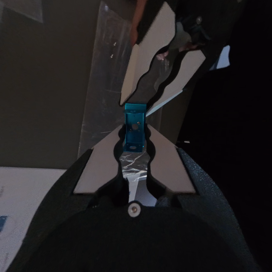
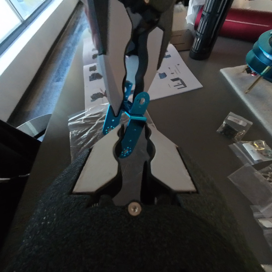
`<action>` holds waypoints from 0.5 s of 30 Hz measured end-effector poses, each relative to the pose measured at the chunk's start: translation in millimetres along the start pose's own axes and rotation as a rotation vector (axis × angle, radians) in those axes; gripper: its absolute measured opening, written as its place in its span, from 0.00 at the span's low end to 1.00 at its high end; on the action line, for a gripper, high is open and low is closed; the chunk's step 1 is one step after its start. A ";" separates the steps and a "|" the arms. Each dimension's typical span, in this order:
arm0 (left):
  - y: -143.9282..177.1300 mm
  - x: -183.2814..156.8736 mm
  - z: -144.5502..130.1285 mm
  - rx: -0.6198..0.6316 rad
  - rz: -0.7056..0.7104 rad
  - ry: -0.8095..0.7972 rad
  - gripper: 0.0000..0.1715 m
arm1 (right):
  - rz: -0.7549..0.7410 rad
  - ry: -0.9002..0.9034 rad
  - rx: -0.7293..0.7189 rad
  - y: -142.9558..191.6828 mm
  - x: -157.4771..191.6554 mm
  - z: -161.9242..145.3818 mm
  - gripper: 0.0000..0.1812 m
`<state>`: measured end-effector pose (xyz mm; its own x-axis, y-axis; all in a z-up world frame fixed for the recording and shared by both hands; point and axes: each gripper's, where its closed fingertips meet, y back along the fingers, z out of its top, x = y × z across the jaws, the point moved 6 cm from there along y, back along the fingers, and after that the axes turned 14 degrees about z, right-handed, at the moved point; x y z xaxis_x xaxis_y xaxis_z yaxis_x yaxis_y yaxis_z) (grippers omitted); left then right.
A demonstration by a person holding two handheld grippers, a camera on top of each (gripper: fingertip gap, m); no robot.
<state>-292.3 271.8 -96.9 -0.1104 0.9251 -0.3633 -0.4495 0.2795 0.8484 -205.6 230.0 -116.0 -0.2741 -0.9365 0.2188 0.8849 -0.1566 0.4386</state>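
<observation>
My left gripper (image 1: 134, 127) is shut on a blue U-shaped metal bracket (image 1: 134, 132) with holes, seen from its open side. My right gripper (image 2: 134, 125) is shut on a second blue bracket (image 2: 132, 134), a long perforated strip with a bent flange. The two grippers face each other tip to tip above the table. In the left wrist view the right gripper (image 1: 134, 103) comes down from the top and its bracket flange (image 1: 135, 108) meets the top of mine. In the right wrist view the left gripper (image 2: 129, 101) comes from above with its bracket's arms (image 2: 111, 123) beside my strip.
A crumpled clear plastic bag (image 2: 82, 125) lies on the dark table (image 2: 184, 117) below the brackets. Behind it lies a printed instruction sheet (image 2: 176, 73). On the right are small bags of parts (image 2: 234, 129), a white plate (image 2: 242, 88) with a teal round assembly (image 2: 262, 56), a black cylinder (image 2: 206, 29) and a red case (image 2: 242, 22).
</observation>
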 end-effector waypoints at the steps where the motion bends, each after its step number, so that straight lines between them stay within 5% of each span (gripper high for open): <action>1: -2.8 -0.7 -1.2 0.002 0.018 0.038 0.15 | -0.014 -0.006 0.003 0.1 -1.8 -0.4 0.14; 7: -6.4 -8.0 2.8 0.014 0.142 0.168 0.15 | -0.017 -0.105 -0.036 3.3 -10.0 -4.8 0.10; 15: -9.3 -16.6 7.5 0.010 0.228 0.289 0.14 | -0.147 0.011 -0.026 13.6 -1.5 -2.0 0.04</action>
<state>-279.6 255.9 -95.9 -0.4532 0.8534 -0.2574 -0.3763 0.0786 0.9232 -192.5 228.7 -112.1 -0.3975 -0.9062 0.1439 0.8449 -0.3003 0.4426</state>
